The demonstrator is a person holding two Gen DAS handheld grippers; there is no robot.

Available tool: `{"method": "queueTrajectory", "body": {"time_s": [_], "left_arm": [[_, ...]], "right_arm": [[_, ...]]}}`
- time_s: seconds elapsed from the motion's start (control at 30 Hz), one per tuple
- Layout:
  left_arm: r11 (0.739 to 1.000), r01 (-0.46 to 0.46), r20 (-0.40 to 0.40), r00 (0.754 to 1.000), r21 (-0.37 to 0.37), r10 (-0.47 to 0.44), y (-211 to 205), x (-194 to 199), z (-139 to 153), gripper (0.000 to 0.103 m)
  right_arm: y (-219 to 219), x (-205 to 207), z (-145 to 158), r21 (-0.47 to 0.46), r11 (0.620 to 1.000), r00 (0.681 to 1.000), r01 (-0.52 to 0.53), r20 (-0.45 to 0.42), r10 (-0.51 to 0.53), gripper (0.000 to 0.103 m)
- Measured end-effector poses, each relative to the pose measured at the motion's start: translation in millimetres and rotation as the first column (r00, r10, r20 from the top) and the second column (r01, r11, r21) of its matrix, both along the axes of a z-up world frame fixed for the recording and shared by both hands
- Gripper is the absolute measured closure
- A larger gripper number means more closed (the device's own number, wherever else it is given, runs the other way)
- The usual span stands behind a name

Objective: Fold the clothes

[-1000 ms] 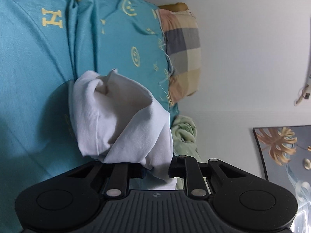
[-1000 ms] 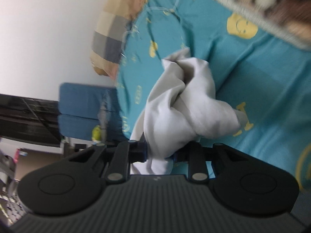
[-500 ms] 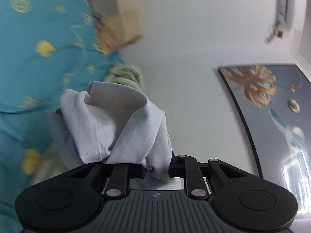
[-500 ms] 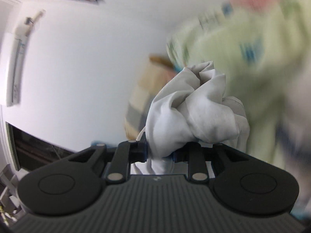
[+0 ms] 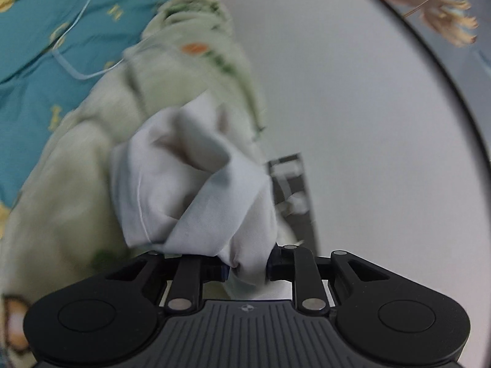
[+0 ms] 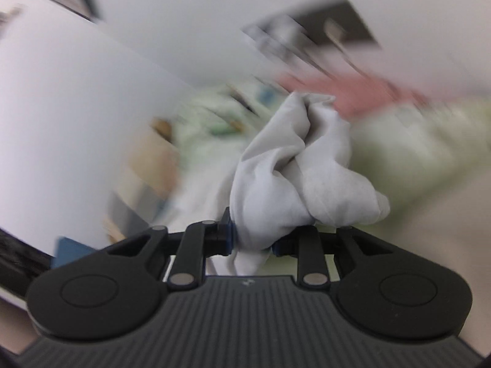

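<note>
- Cloth first: the white garment [image 5: 196, 196] is bunched and off the bed, one wad in the left gripper [image 5: 247, 268], another in the right gripper [image 6: 251, 240].
- Left jaws are opening slightly, fabric pinched between them; right jaws are clamped on their wad.
- Judged step: spreading the piece. Draw the hands apart evenly, keep both pinches firm, and lay it over the teal bedsheet [image 5: 27, 70].
- No long axis or heading can be told; it is crumpled, spilling forward from each claw.
</note>
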State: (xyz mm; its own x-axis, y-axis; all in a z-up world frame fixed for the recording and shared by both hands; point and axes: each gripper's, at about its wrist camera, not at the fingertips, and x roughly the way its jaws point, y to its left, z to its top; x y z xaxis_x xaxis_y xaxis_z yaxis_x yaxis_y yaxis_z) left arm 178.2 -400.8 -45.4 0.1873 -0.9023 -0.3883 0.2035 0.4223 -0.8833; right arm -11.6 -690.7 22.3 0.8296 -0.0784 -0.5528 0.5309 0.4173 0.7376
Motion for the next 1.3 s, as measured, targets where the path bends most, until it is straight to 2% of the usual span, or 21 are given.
{"method": "queueTrajectory", "body": {"time_s": [0.07, 0.13, 0.17, 0.23, 0.3, 0.4, 0.57, 0.63, 0.77, 0.8, 0.87, 1.0, 1.17, 1.3], "left_arm": [[0.999, 0.019, 0.023, 1.0, 0.051, -0.02, 3.9, -8.5, -5.0, 0.071], [0.993, 0.048, 0.062, 0.997, 0.109, -0.055, 4.3, -7.3, 2.0, 0.054], [0.988, 0.061, 0.083, 0.994, 0.142, -0.074, 5.8, -5.8, 8.6, 0.039], [0.973, 0.062, 0.162, 0.982, 0.221, -0.099, 16.4, -18.2, 30.4, 0.02], [0.953, 0.051, 0.255, 0.958, 0.299, -0.131, 23.4, -34.5, 52.5, 0.018], [0.927, 0.008, 0.411, 0.895, 0.375, -0.174, 40.0, -72.1, 84.1, 0.004], [0.913, -0.057, 0.594, 0.775, 0.404, -0.214, 72.5, -145.1, 138.9, 0.0], [0.907, -0.081, 0.641, 0.733, 0.414, -0.228, 83.6, -171.6, 153.9, 0.0], [0.874, -0.152, 0.715, 0.646, 0.461, -0.265, 107.3, -226.8, 177.5, 0.0], [0.869, -0.169, 0.729, 0.63, 0.465, -0.268, 112.7, -237.4, 181.4, 0.0], [0.864, -0.199, 0.751, 0.606, 0.463, -0.263, 125.2, -258.0, 189.9, 0.0], [0.868, -0.257, 0.79, 0.572, 0.425, -0.218, 158.4, -292.8, 202.2, 0.0], [0.865, -0.329, 0.84, 0.515, 0.378, -0.172, 197.0, -333.0, 207.6, 0.0], [0.869, -0.34, 0.858, 0.487, 0.36, -0.164, 213.1, -355.0, 208.1, 0.0]], "right_arm": [[2.3, -3.0, -5.3, 0.003, 1.0, 1.0, 0.0, -0.031, 0.0, 0.073], [5.5, -4.7, 0.3, -0.013, 1.0, 0.999, 0.001, -0.042, -0.001, 0.069], [7.2, -5.7, 3.1, -0.02, 1.0, 0.999, 0.001, -0.047, -0.002, 0.065], [18.5, -18.6, 12.5, -0.063, 0.998, 0.999, 0.006, -0.05, -0.009, 0.056], [35.8, -35.5, 25.8, -0.129, 0.992, 0.999, 0.008, -0.043, -0.013, 0.051], [61.2, -52.2, 41.4, -0.224, 0.974, 0.997, -0.026, -0.071, 0.011, 0.048], [107.8, -81.4, 65.7, -0.356, 0.931, 0.996, -0.075, -0.075, 0.052, 0.048], [126.3, -93.5, 75.0, -0.405, 0.91, 0.995, -0.089, -0.073, 0.065, 0.048], [161.7, -121.0, 91.9, -0.503, 0.859, 0.995, -0.096, -0.06, 0.076, 0.047], [170.3, -128.4, 96.1, -0.527, 0.844, 0.995, -0.096, -0.054, 0.079, 0.044], [186.6, -144.0, 102.6, -0.569, 0.818, 0.996, -0.083, -0.036, 0.076, 0.021], [216.8, -171.9, 109.4, -0.624, 0.778, 0.996, -0.073, -0.012, 0.084, 0.021], [253.5, -194.1, 108.4, -0.714, 0.698, 0.998, -0.06, -0.018, 0.067, 0.021], [280.4, -207.1, 107.2, -0.74, 0.671, 0.997, -0.051, 0.0, 0.077, 0.021]]}}
